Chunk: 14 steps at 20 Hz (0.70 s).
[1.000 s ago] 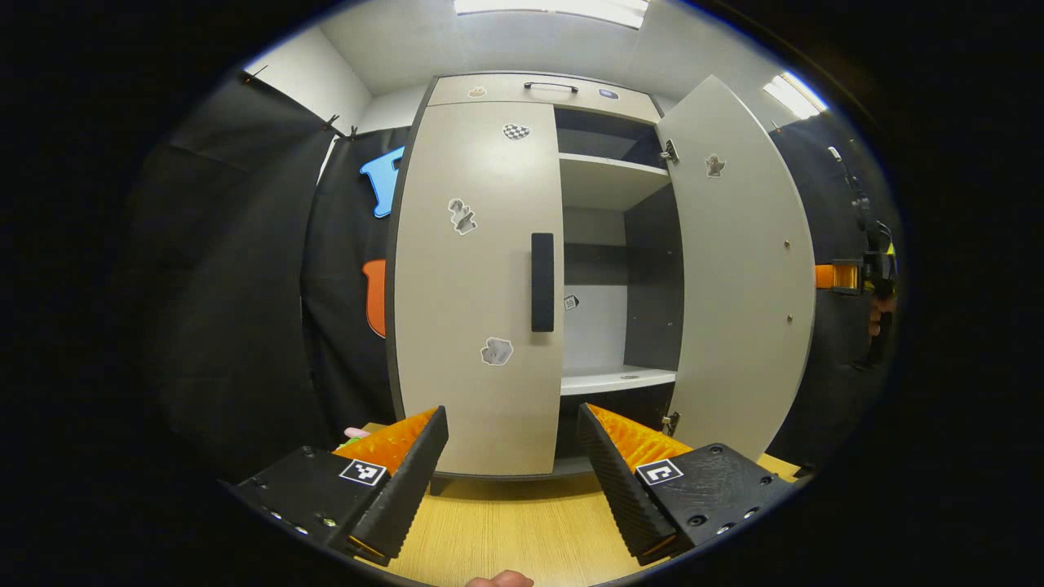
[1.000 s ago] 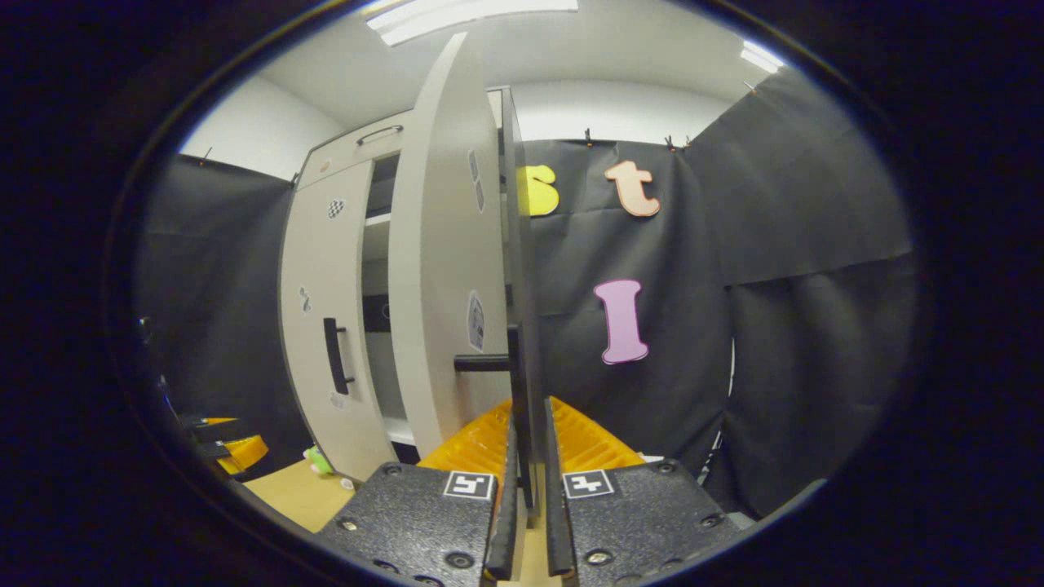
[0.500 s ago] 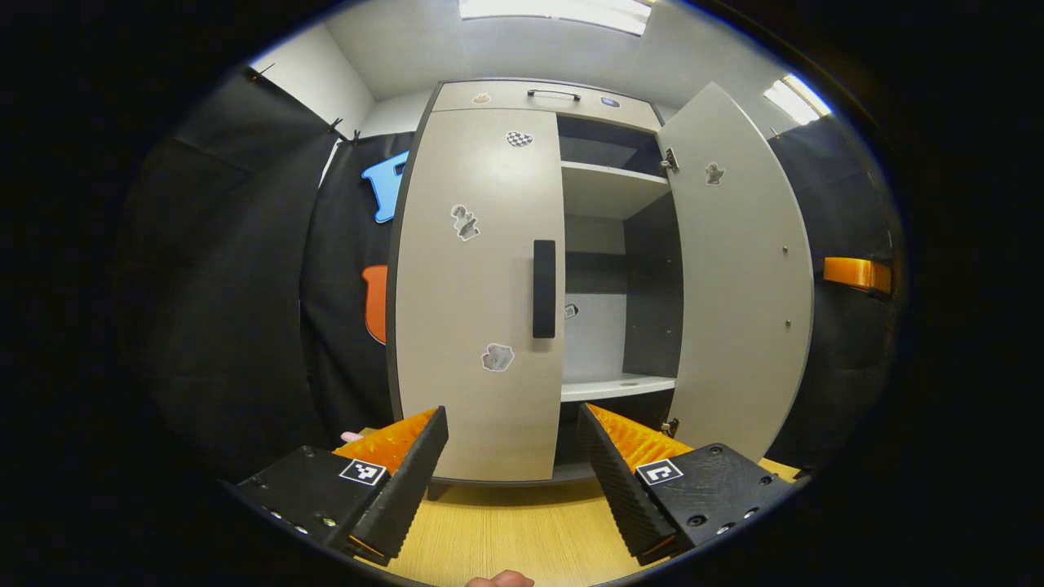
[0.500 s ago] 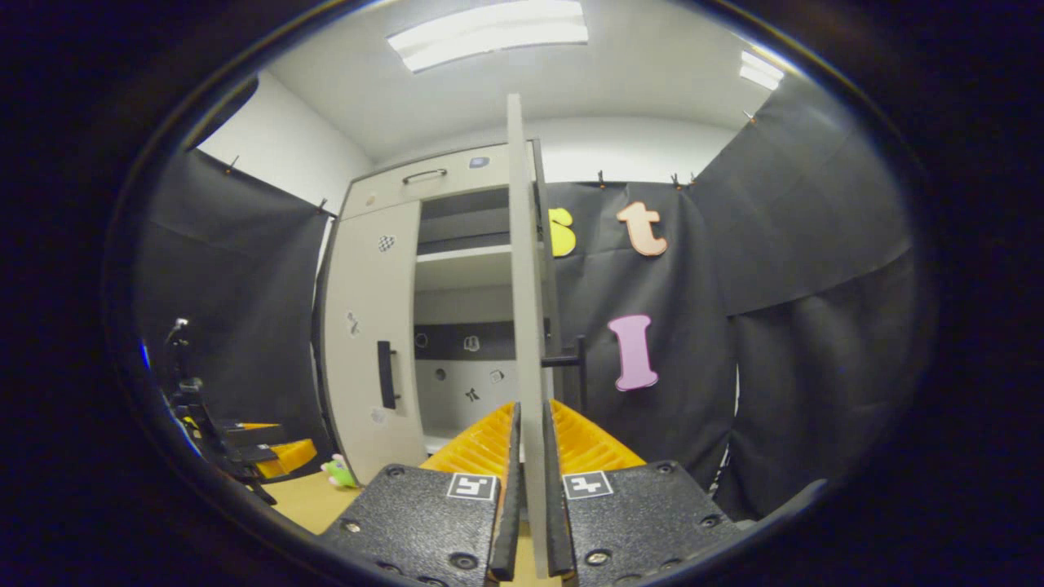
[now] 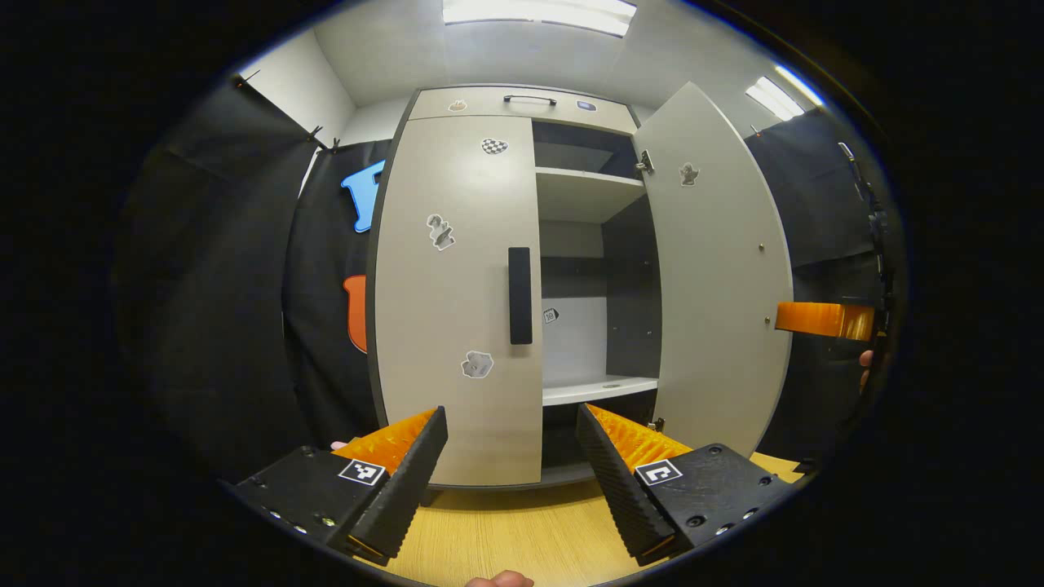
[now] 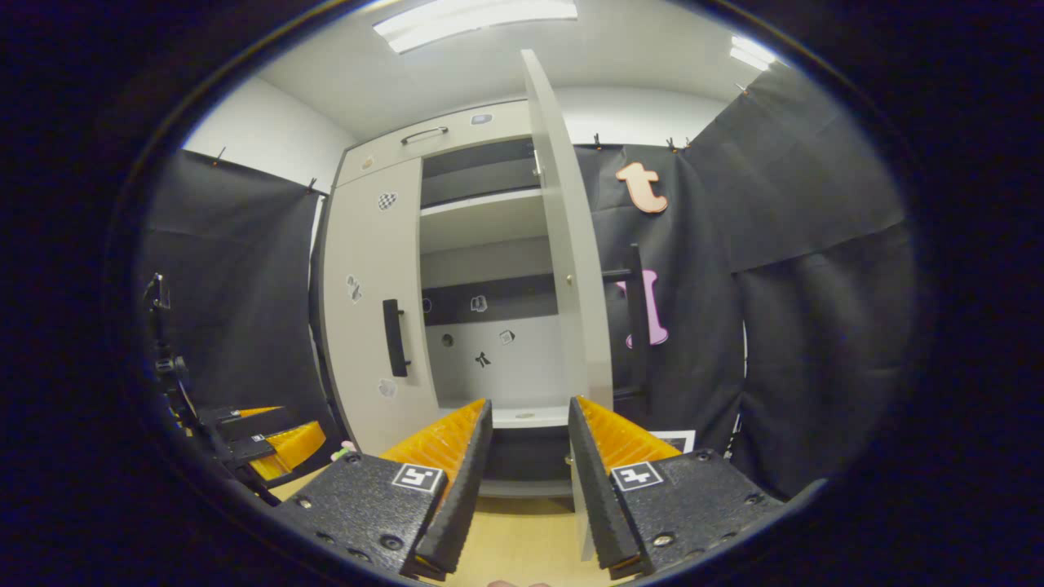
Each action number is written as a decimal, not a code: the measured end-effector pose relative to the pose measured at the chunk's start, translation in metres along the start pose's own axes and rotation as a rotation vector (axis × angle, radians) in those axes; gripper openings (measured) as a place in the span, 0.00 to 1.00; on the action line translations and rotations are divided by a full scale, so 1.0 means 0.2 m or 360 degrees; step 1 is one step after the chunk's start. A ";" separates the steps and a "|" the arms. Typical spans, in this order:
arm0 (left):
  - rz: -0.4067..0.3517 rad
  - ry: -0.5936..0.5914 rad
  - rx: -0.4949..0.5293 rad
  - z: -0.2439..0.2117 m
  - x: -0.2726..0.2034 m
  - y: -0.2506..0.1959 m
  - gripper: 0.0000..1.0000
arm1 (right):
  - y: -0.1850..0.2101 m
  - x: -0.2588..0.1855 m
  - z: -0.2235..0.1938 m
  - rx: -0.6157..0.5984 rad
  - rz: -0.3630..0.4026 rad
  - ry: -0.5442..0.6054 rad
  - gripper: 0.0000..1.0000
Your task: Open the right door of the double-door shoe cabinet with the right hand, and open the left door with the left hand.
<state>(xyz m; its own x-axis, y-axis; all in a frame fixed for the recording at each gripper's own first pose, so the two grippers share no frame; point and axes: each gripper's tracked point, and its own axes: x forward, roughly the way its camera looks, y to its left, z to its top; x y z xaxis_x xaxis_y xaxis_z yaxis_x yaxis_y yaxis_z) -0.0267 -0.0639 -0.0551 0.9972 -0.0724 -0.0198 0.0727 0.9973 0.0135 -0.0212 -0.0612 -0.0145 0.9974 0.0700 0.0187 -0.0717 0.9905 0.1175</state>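
Note:
The grey double-door shoe cabinet [image 5: 522,102] stands straight ahead. Its left door [image 5: 457,326] is closed, with a dark vertical handle [image 5: 519,295]. The right door [image 5: 718,285] is swung wide open, baring the shelves [image 5: 589,183]. My left gripper [image 5: 512,416] is open, low in front of the left door and well short of the handle. In the right gripper view the right door [image 6: 581,310] shows almost edge-on with its handle [image 6: 634,318] behind it. My right gripper [image 6: 528,403] is open, with the door's edge just by its right finger.
The cabinet rests on a light wooden surface [image 5: 506,530]. Black cloth walls close in on both sides. A small toy [image 6: 347,448] lies by the cabinet's left foot. The right gripper [image 5: 824,319] juts past the open door's edge, and the left gripper [image 6: 261,436] hangs at lower left.
My right gripper was shut on the right door's edge and has opened and let it go. The door has swung wider open. My left gripper has barely moved.

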 end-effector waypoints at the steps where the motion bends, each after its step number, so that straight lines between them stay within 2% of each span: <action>1: 0.0004 0.0001 0.0006 0.00 -0.01 0.00 0.95 | 0.02 0.01 -0.01 -0.0002 0.0020 -0.0001 0.66; 2: 0.0006 0.0000 0.0008 0.00 0.00 0.01 0.95 | 0.03 0.02 -0.01 -0.0016 0.0034 0.0002 0.69; 4: -0.0003 0.0001 -0.0003 0.01 0.03 0.01 0.95 | 0.04 0.04 -0.04 -0.0064 0.0025 0.0007 0.81; 6: -0.0040 -0.0002 -0.0030 0.05 0.08 -0.02 0.95 | 0.03 0.06 -0.06 -0.0092 0.0001 0.0021 0.87; 9: -0.0100 0.0009 -0.0053 0.14 0.24 -0.04 0.95 | 0.07 0.07 -0.09 -0.0038 0.0029 0.0059 0.89; 14: -0.0128 -0.0036 -0.0090 0.31 0.61 -0.06 0.95 | 0.09 0.04 -0.13 0.0044 0.0094 0.0078 0.89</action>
<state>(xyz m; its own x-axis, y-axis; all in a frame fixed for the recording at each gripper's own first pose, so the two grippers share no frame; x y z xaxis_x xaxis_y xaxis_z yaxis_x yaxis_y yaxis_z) 0.0954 -0.0849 0.0035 0.9883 -0.1522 0.0041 0.1522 0.9874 -0.0439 -0.0152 -0.0392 -0.0382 0.9906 0.1349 -0.0223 -0.1303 0.9808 0.1450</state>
